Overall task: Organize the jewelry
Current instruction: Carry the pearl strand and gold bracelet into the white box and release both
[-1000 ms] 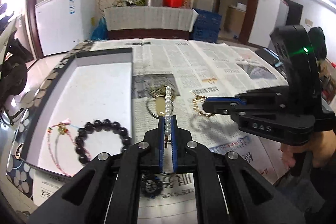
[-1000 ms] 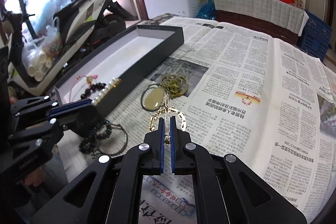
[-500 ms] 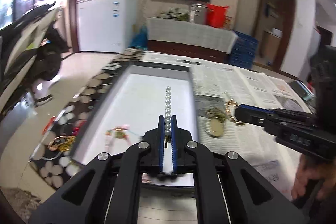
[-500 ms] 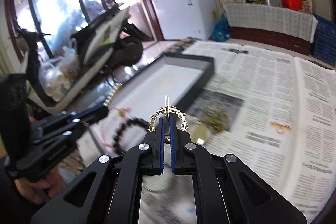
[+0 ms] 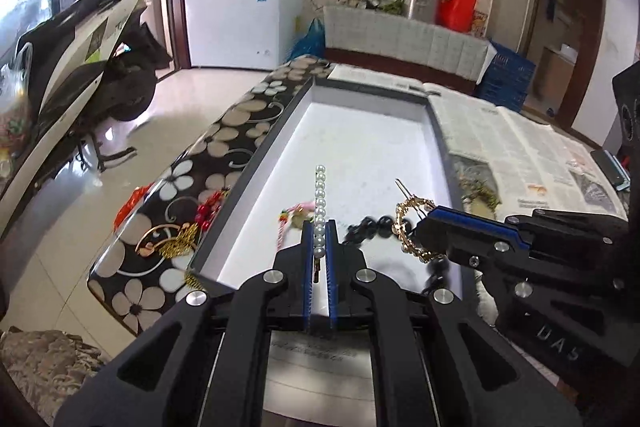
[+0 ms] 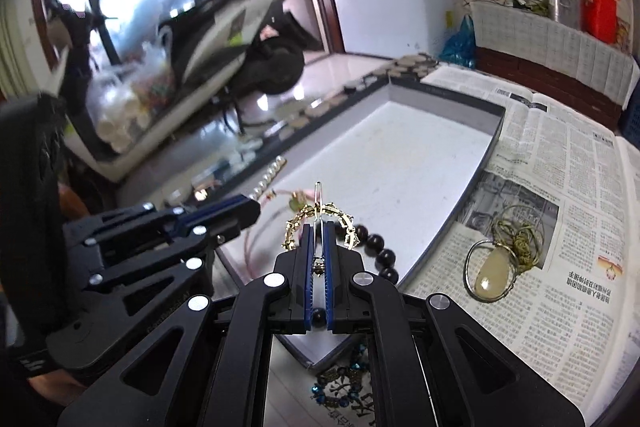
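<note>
Left gripper [image 5: 319, 239] clamped on pearl strand [image 5: 320, 203] — strand sticks straight out past tips, long axis running near-to-far along tray [image 5: 256, 163]; right gripper [image 6: 318, 241] clamped on gold chain bracelet [image 6: 298, 221], loop standing up at tips; both pieces hang above near end of tray — white floor directly below, dark bead bracelet [image 6: 380, 253] and red cord bracelet [image 5: 294, 217] lying there; left gripper sits further left, toward tray's left wall; jade pendant [image 6: 494, 269] on newspaper [image 6: 560, 187], right of tray

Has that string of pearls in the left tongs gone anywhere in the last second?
Yes. The pearl strand, clamped in the left tongs, was above the newspaper a second ago; now it is over the white tray.
</note>
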`<state>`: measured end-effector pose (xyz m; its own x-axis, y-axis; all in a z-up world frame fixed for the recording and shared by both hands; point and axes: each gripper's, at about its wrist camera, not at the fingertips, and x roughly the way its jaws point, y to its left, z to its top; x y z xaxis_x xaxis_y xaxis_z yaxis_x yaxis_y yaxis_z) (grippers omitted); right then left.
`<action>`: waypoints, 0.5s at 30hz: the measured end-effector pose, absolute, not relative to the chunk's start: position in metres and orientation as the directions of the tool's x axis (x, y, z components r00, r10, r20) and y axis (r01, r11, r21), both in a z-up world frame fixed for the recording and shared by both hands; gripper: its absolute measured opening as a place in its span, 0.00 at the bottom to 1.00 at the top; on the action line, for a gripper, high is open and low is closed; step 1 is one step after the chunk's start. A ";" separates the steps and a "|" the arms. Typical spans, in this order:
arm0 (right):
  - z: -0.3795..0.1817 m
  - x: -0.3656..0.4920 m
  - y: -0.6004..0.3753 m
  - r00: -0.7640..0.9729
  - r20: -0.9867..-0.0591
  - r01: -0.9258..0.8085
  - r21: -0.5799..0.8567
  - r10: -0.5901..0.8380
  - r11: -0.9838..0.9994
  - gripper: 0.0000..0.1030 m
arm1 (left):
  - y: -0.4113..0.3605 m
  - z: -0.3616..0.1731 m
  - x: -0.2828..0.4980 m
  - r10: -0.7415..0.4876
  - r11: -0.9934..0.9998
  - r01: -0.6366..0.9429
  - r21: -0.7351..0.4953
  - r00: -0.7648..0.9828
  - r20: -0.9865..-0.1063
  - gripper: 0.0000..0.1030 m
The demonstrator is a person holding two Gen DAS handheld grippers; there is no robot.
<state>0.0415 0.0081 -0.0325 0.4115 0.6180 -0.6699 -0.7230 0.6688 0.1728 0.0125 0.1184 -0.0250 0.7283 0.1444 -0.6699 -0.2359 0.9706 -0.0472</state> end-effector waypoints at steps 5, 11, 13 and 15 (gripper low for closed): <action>-0.032 0.041 0.009 0.412 -0.685 -0.714 0.167 0.601 0.680 0.05 | 0.121 -0.030 0.012 0.143 0.969 -0.243 -0.051 0.715 -0.685 0.06; -0.031 0.040 0.004 0.415 -0.688 -0.707 0.168 0.595 0.687 0.05 | 0.116 -0.031 0.012 0.139 0.974 -0.224 -0.033 0.708 -0.692 0.06; -0.030 0.041 -0.001 0.419 -0.678 -0.705 0.176 0.604 0.687 0.05 | 0.115 -0.030 0.012 0.137 0.975 -0.220 -0.032 0.709 -0.692 0.08; -0.030 0.043 -0.010 0.423 -0.667 -0.692 0.199 0.614 0.693 0.06 | 0.114 -0.030 0.010 0.132 0.976 -0.217 -0.037 0.711 -0.690 0.19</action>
